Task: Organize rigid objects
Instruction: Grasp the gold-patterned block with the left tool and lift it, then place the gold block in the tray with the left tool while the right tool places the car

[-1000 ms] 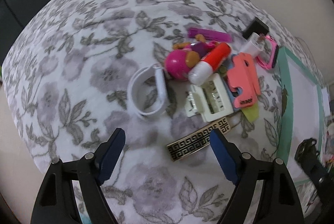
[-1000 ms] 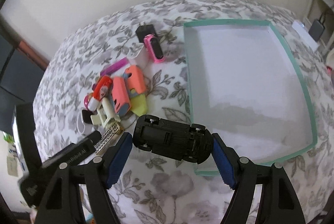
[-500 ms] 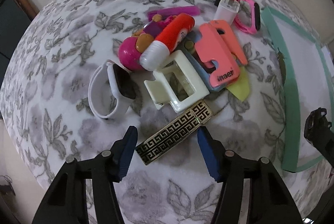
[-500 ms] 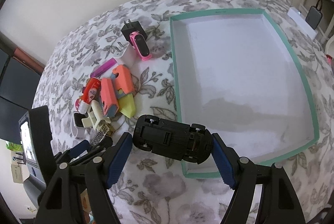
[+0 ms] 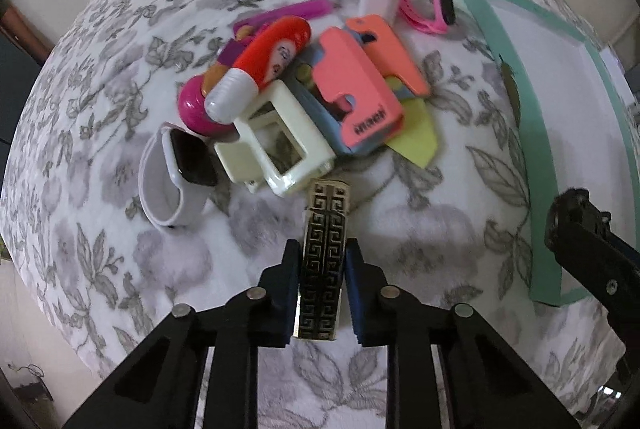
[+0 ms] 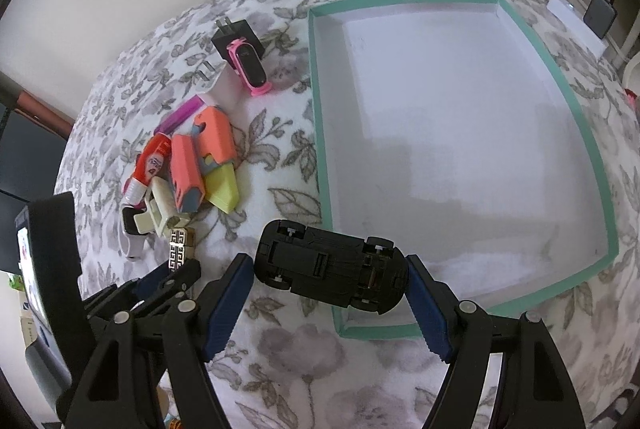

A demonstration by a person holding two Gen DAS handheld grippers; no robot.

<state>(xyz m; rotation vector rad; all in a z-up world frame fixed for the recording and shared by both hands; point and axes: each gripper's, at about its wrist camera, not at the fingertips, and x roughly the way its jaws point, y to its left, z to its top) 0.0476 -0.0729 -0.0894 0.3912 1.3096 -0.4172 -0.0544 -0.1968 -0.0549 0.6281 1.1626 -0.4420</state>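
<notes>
Left gripper (image 5: 322, 261) jaws closing around gold-patterned bar (image 5: 325, 253); right gripper (image 6: 330, 303) grasps black toy car (image 6: 331, 267) over teal tray's (image 6: 320, 149) near corner.

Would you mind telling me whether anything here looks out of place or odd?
Yes: the black toy car in the right gripper is upside down, wheels and chassis facing up, at the teal tray's near corner. The tray holds nothing.

L gripper (image 5: 322, 261) closing; R gripper (image 6: 328, 269) clamped, both down.
</notes>
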